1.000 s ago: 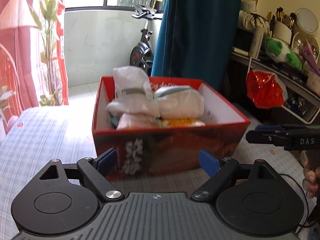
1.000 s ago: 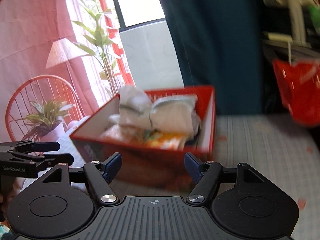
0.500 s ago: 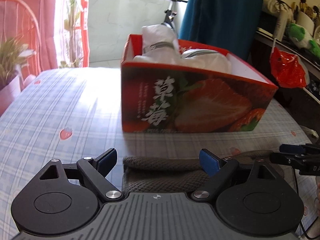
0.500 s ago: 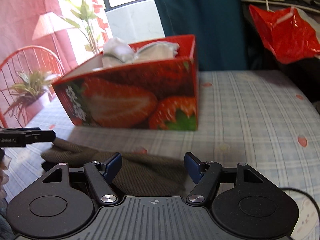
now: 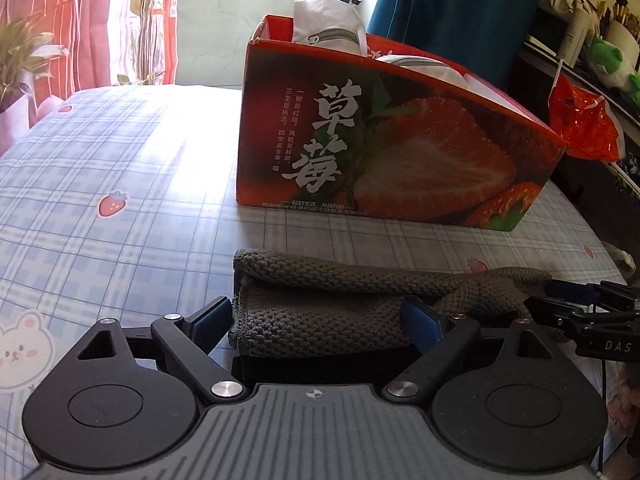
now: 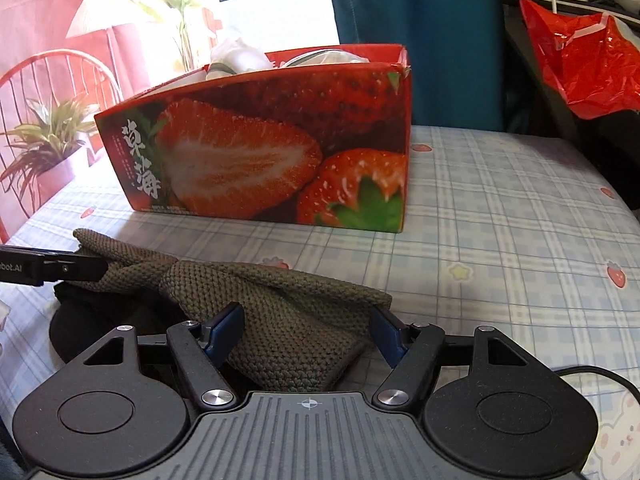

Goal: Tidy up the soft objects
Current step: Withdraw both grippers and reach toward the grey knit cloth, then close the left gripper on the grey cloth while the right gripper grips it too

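Knitted cloth: an olive-grey knitted piece was shown lying on the checked bed sheet, in the lower centre of both views, just in front of the strawberry box and apart from it.

Long axis: the cloth was stretched across the frame from left to right, roughly parallel to the box's printed long wall; its left end was folded square, its right end tapered and rumpled.

Left gripper: the blue pads were held apart, the left pad just beside the cloth's left edge, the right pad over the knit; no pinch was seen, so the jaws were judged unclosed and straddling the left half.

Right gripper: the pads were likewise spread, with the cloth's right end lying between them and nothing squeezed.

Nearer hand: neither was judged nearer; each gripper was placed over its own end, so a two-ended pinch and lift was judged the coming move.

Box contents: white bundled soft items were seen rising above the rim at the upper centre of the left view; what lay beneath them was hidden by the wall.

Red plastic bag: hung at the upper right, well apart from the box.
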Tool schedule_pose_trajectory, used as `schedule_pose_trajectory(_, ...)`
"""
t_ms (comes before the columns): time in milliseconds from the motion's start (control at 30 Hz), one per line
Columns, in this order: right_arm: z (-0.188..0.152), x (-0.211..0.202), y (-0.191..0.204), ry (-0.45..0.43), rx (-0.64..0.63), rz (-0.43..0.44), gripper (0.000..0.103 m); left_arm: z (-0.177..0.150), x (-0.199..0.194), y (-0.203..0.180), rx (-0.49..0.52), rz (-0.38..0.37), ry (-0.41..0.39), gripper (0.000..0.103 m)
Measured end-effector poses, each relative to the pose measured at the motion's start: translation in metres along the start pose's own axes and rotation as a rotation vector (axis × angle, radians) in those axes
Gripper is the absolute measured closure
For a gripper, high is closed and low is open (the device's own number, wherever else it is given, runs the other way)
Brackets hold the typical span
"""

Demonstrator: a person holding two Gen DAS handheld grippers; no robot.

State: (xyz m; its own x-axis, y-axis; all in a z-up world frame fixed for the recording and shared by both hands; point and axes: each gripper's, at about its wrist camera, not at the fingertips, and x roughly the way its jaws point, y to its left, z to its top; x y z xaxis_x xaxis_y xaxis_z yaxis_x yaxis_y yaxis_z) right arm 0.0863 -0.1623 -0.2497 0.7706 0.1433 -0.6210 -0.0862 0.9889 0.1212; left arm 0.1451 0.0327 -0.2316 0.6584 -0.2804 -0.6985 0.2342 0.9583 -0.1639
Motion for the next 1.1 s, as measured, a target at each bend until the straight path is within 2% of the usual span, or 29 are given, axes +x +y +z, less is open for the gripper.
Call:
schedule_pose_trajectory(433,0.0,0.012,0.004,-0.052,-0.087,-0.021,0.036,-0.007,0.005,-0.002,0.001,0.021,-0.029,0.007)
schedule_pose_trajectory(533,-0.001,0.012,0.004,-0.059,-0.09,-0.026,0.035,-0.007,0.005,-0.005,-0.01,0.022,-0.027,0.007)
schedule_pose_trajectory(667,0.0,0.014,0.003,-0.057,-0.077,-0.044,0.027,-0.008,0.004,-0.003,-0.018,0.02,-0.028,0.007)
schedule_pose_trajectory(1100,0.0,0.017,-0.003,-0.047,-0.054,-0.036,0.025,-0.005,-0.001,0.003,-0.081,-0.012,0.005,0.009)
